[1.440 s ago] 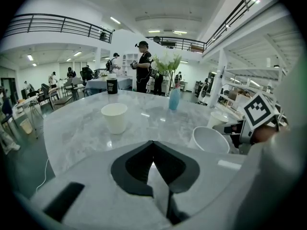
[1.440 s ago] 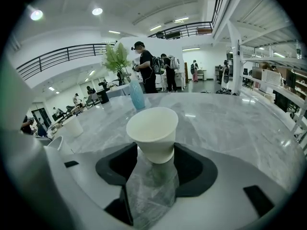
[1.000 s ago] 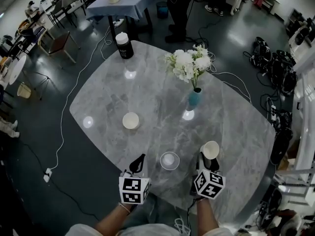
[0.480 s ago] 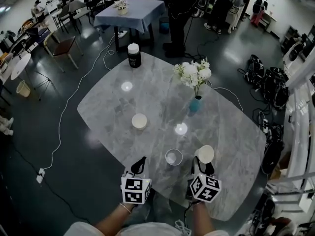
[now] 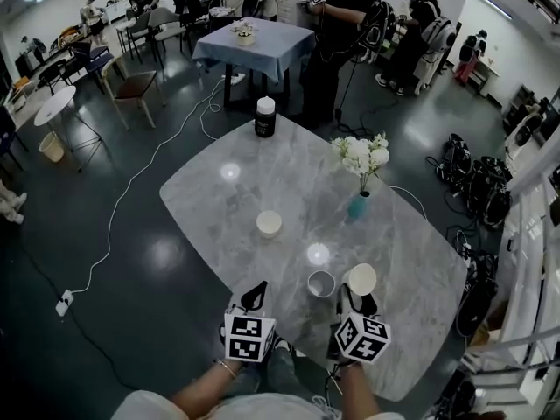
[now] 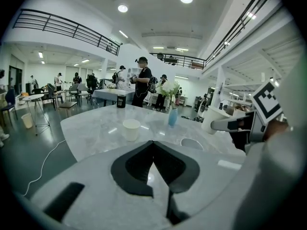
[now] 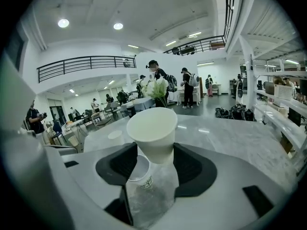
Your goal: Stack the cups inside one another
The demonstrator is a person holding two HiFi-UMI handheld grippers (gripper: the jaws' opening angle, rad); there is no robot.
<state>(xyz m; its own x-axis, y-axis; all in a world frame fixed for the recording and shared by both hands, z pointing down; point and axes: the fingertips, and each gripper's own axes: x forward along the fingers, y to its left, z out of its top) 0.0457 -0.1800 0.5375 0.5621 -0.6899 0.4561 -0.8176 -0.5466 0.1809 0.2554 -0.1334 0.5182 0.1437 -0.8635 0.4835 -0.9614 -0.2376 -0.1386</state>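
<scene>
Gripping a white cup [image 7: 151,128], the right gripper [image 7: 153,151] hides its base. Second cup [image 5: 321,283] stands just left, third cup [image 5: 269,223] farther across the table [image 5: 262,169]. Left gripper [image 6: 153,143] clenched, empty.

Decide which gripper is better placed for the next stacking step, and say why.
Right. The right gripper holds a cup close to the standing cup on the table. The left gripper is empty, its jaws together.
</scene>
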